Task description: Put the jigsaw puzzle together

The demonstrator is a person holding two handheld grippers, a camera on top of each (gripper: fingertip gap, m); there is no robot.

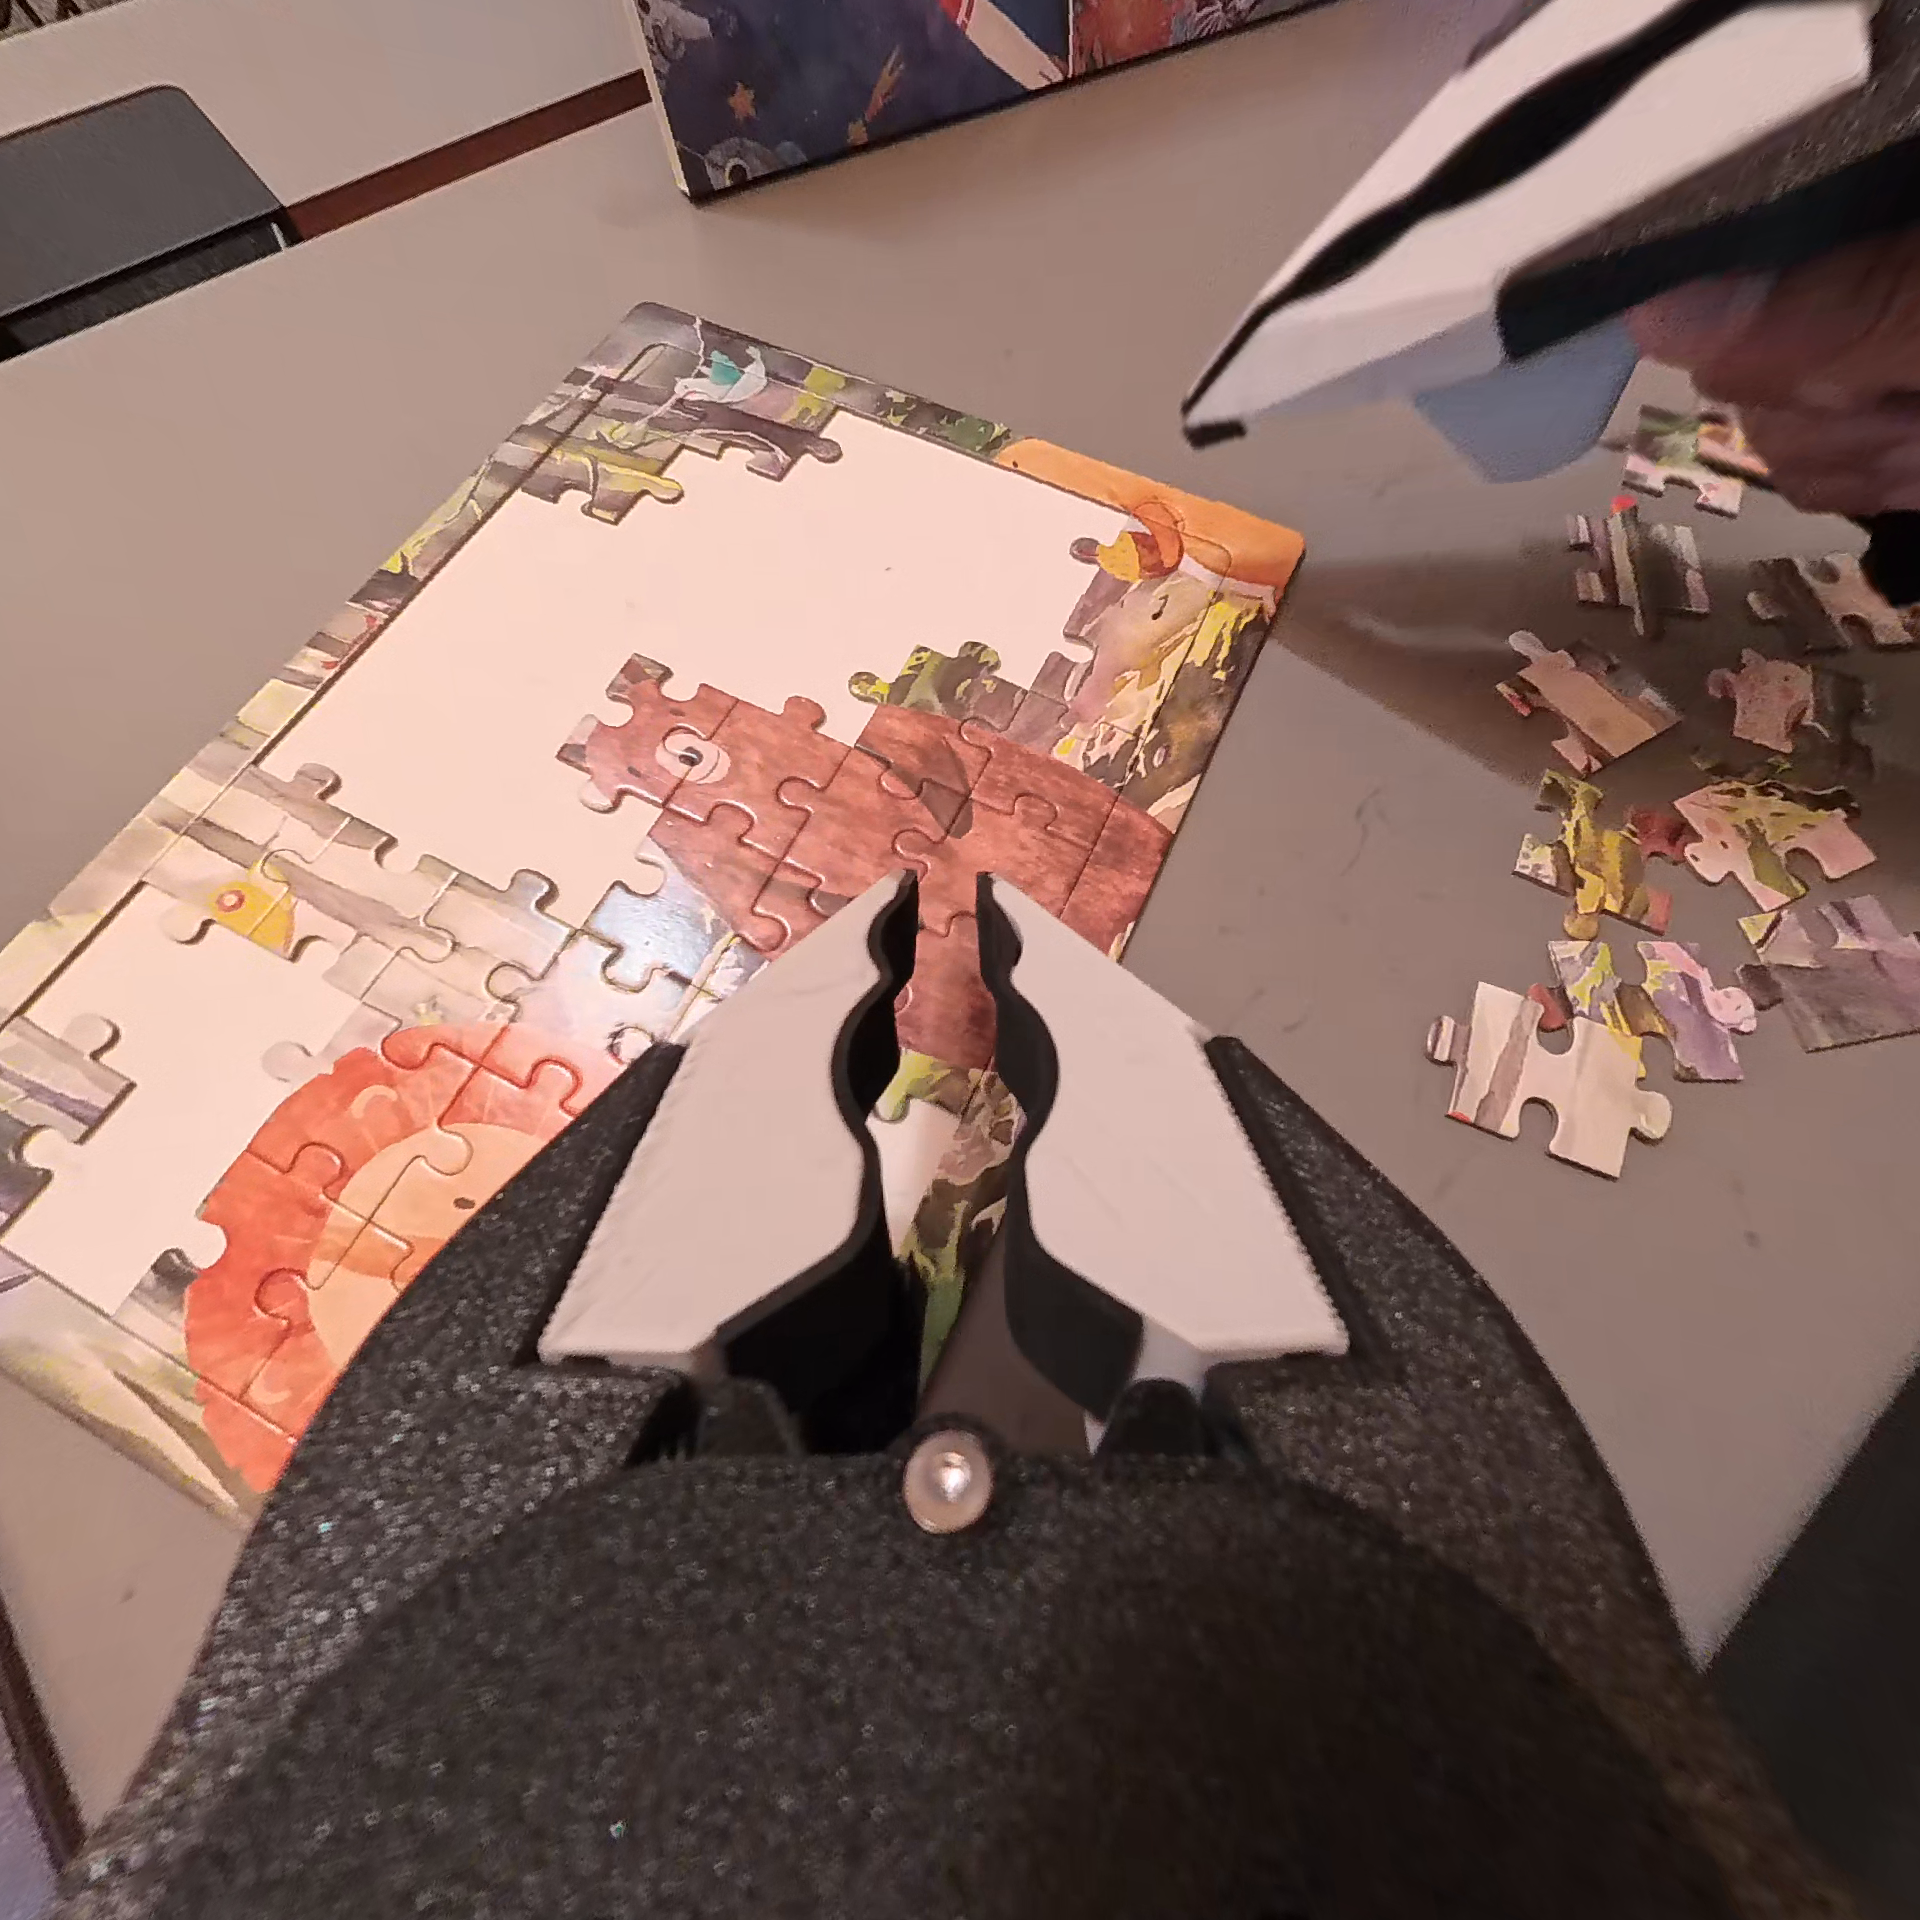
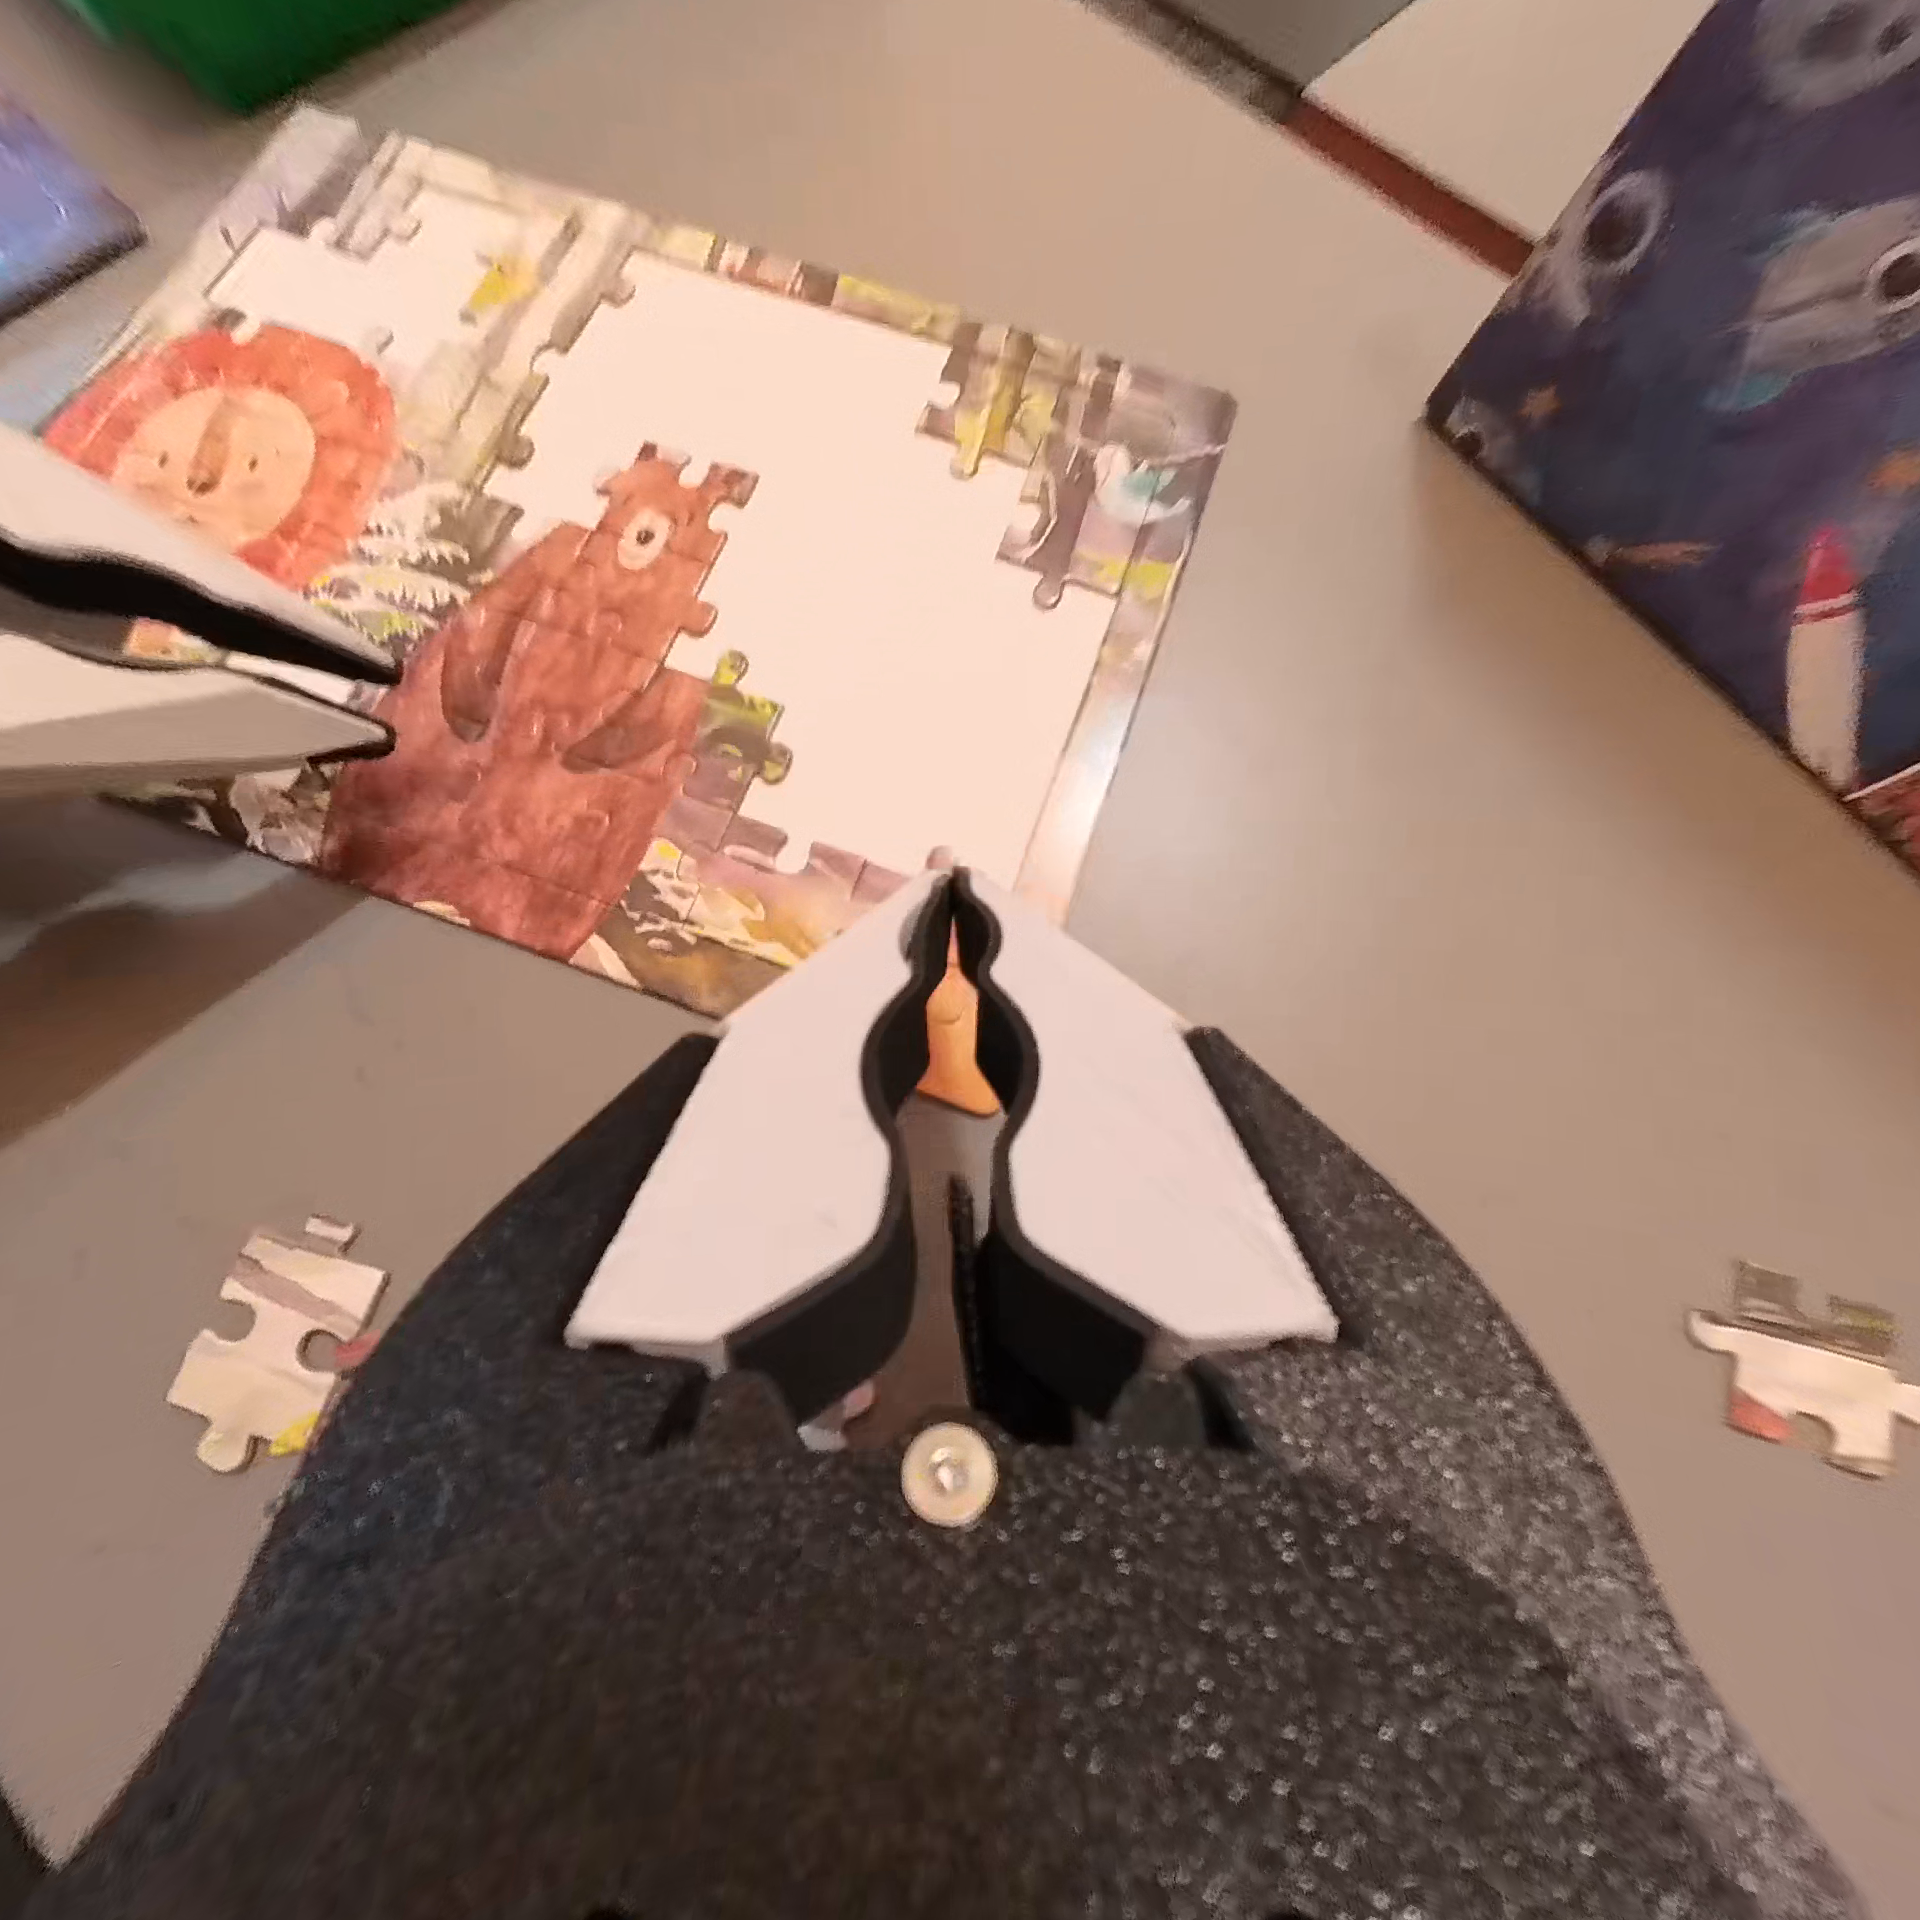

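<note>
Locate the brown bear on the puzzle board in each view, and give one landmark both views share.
Left wrist view: brown bear lies sideways mid-frame, just beyond the left gripper.
Right wrist view: the bear stands upright, left of centre.
Shared landmark: the orange lion on the same board.

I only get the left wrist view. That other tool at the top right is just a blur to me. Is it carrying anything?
Observer: Yes. In the right wrist view, the right gripper has its fingers shut on a thin orange puzzle piece, seen edge-on.
Operator: Nice! And is there anything past the lion end of the puzzle, on my side where I can't look?
Observer: A green box-like object sits beyond that end of the partly filled puzzle board. It is too blurred to say what it is.
</note>
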